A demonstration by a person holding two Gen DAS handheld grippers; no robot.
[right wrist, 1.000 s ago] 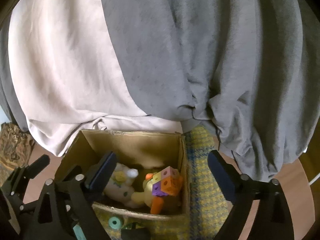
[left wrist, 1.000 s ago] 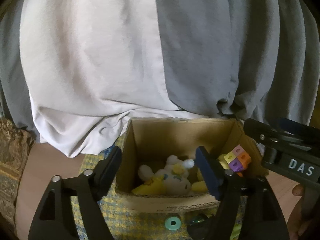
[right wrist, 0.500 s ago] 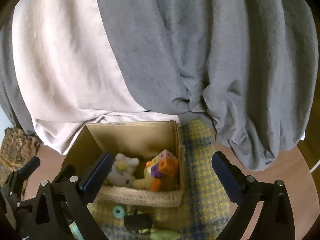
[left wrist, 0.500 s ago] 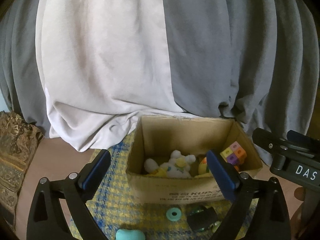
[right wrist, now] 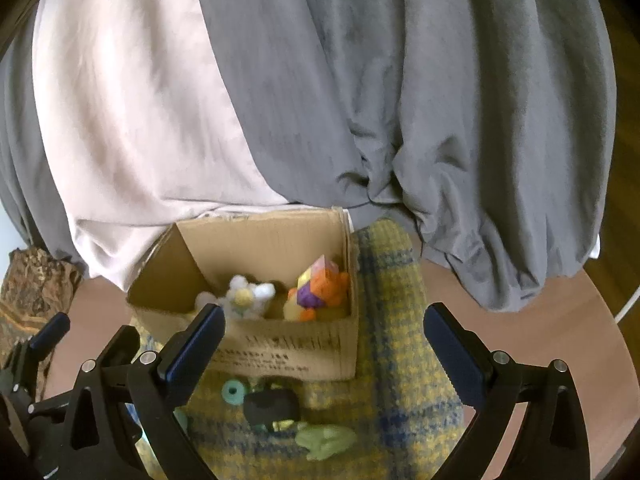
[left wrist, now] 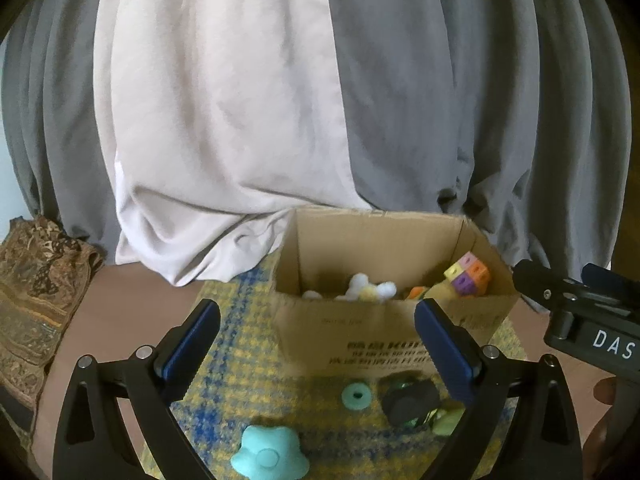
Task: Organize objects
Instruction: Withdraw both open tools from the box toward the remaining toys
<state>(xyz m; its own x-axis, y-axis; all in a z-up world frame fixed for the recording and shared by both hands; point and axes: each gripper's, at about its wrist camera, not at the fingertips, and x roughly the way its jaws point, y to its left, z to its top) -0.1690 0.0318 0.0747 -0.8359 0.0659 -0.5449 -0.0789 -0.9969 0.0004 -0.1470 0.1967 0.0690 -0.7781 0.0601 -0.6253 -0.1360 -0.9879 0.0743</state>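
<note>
Hovering side by side over the near part of the yellow-and-blue checked cloth (right wrist: 404, 344), both sets of tongs stood spread wide and held nothing. The left tongs (left wrist: 318, 328) showed blue pads apart, and the right tongs (right wrist: 322, 334) matched them, fingers splayed just as far.

Ahead of both sat the cardboard box (left wrist: 384, 340), resting on the cloth toward the far edge of the round wooden bench (right wrist: 560, 320), its back against the hanging grey and pale curtains (left wrist: 280, 100). Inside the box lay a white plush flower with a yellow centre (right wrist: 244, 298), toward the left, and a cluster of coloured cubes (right wrist: 320, 288) in pink, orange, purple and yellow against the right wall.

On the cloth in front of the box, several pieces were loose. A small teal ring (left wrist: 356, 396) lay just before the box's printed face. Right beside it sat a black roundish object (left wrist: 408, 398), with something green partly hidden under it. A pale green soft shape (right wrist: 326, 442) lay nearer the right tongs. A turquoise star-shaped toy (left wrist: 270, 456) sat closest of all, between the left tongs' fingers at the cloth's near side.

A patterned brown fabric (left wrist: 36, 288) was bunched at the left edge of the bench.
</note>
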